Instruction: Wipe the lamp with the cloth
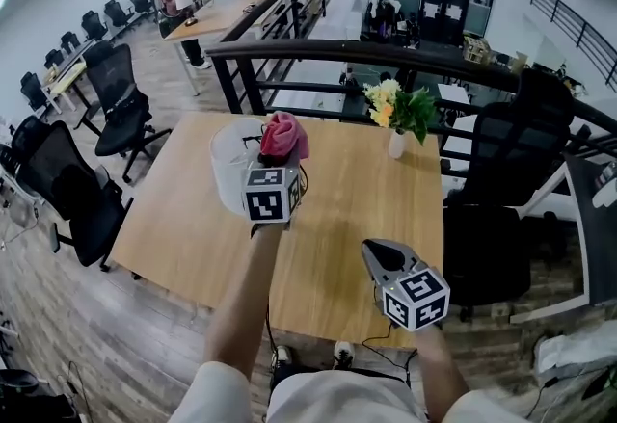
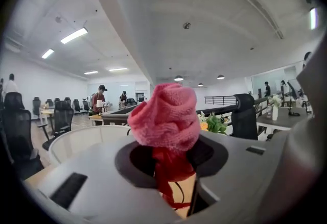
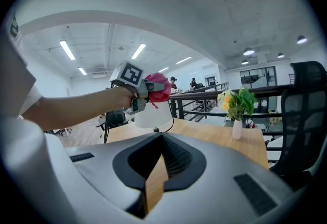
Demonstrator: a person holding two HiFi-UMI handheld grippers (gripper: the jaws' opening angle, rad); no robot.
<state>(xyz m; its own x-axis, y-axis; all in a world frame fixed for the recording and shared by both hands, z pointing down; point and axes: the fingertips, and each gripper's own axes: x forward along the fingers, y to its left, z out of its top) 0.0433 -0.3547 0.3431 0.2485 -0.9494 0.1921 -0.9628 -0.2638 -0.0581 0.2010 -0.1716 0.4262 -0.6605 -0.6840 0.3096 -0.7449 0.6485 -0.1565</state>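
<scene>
Office, wooden table [image 1: 193, 248] | head view: left gripper [image 1: 281, 157] clamps pink cloth [image 1: 285, 134] just above white lamp [image 1: 228, 172] shade; right gripper [image 1: 379, 255] well apart, nearer the person | left gripper view: cloth bunched between jaws, shade below-left | right gripper view: jaws closed, empty; lamp ahead-left.

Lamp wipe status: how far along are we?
Done: the cloth is picked up, pinched in the left gripper. In hand: it is held up by the top of the lamp, at its white shade; contact with the shade can't be confirmed. Left: the wiping itself, and nothing shows how much has been covered. The right gripper is shut and empty, near the front edge of the table.
</scene>
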